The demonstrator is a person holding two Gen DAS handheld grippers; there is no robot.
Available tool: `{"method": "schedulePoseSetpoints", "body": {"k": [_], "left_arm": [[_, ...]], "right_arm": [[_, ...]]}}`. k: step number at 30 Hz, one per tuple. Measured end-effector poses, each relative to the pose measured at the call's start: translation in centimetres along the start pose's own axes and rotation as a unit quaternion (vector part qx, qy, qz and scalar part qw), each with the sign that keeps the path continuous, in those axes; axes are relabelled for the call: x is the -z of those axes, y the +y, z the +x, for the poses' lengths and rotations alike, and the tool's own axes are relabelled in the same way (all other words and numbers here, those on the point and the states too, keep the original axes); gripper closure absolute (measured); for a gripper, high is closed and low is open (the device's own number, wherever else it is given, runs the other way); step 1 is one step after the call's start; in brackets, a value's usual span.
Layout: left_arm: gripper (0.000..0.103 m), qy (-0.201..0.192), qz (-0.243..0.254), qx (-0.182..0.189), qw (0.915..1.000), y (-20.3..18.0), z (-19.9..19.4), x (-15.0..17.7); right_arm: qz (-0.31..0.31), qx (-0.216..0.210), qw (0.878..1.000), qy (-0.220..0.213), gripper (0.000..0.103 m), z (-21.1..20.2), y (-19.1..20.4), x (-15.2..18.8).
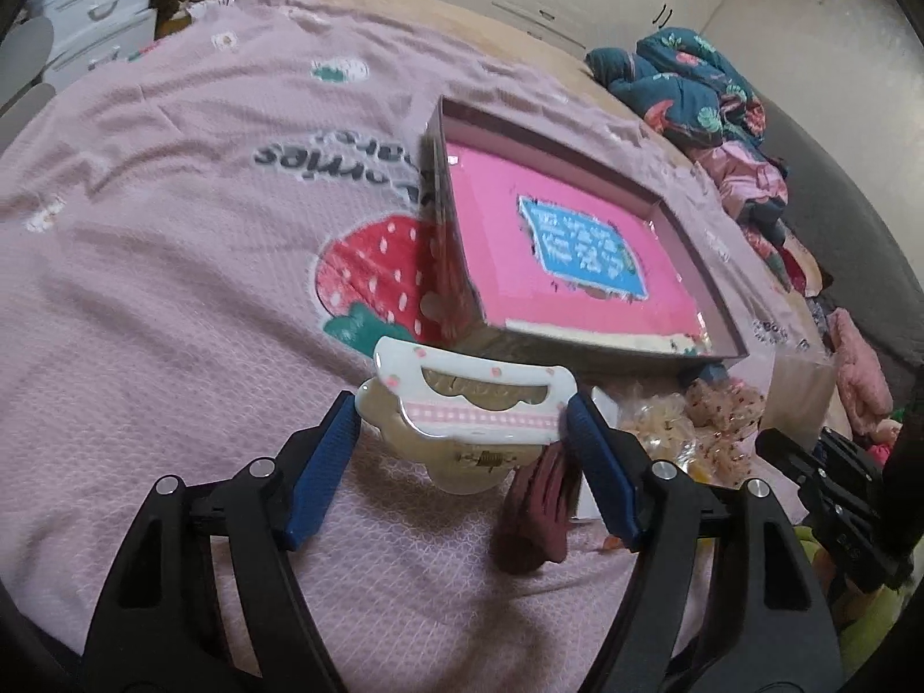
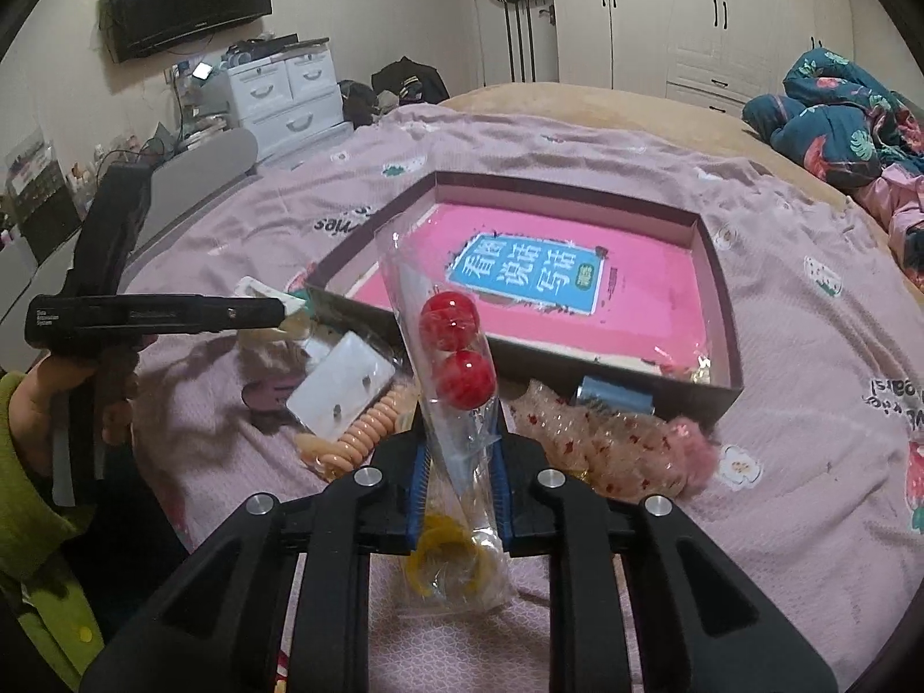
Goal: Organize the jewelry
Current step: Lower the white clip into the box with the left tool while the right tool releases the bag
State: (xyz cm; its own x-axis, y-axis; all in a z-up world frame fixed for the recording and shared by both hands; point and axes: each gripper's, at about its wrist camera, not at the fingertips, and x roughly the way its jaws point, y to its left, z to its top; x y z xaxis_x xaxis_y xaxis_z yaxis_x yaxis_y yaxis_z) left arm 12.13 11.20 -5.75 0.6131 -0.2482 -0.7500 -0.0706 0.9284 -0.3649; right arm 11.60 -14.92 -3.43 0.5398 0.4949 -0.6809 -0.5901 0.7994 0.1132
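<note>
My left gripper (image 1: 462,413) is shut on a white hair claw clip (image 1: 468,398) with a pink checked band, its blue pads pressing on both ends. It holds the clip above the bedspread, just short of the near wall of a shallow dark box (image 1: 548,138). The right wrist view shows this gripper (image 2: 286,309) from the side at the box's left corner. My right gripper (image 2: 460,462) is shut on a clear plastic bag (image 2: 462,421) with two red balls (image 2: 456,346) inside, lifted in front of the box (image 2: 725,312). A pink book (image 2: 647,300) lies in the box.
Loose pieces lie on the pink bedspread (image 2: 808,346) before the box: a white earring card (image 2: 341,392), a peach coil tie (image 2: 369,421), a red-dotted scrunchie (image 2: 606,439), a yellow tie (image 2: 444,554). A dark red piece (image 1: 537,514) lies under the left gripper. Crumpled bedding (image 2: 837,110) is at far right.
</note>
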Motion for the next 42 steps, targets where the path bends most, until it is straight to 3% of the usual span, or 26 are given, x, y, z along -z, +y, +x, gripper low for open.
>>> {"method": "schedulePoseSetpoints", "body": {"k": [12,25,30,42], "left_arm": [[0.037,-0.034,0.032,-0.003,0.9989,-2.2,-2.5,-4.0],[0.037,-0.038,0.047,0.007,0.9981,-6.1,0.8,-8.2],[0.037,-0.026,0.048,0.007,0.9985,-6.9,3.2,-8.7],[0.037,0.014,0.043,-0.019,0.9988,-6.6,7.7,-7.8]], "right_arm": [[0.014,0.026,0.999,-0.026,0.086,-1.3,-3.2,-4.4],[0.066,0.057,0.996,-0.022,0.086,1.3,-9.3,-8.5],[0.082,0.07,0.994,-0.018,0.086,2.7,-10.6,-7.8],[0.096,0.087,0.991,0.038,0.085,6.8,-12.2,-5.1]]}}
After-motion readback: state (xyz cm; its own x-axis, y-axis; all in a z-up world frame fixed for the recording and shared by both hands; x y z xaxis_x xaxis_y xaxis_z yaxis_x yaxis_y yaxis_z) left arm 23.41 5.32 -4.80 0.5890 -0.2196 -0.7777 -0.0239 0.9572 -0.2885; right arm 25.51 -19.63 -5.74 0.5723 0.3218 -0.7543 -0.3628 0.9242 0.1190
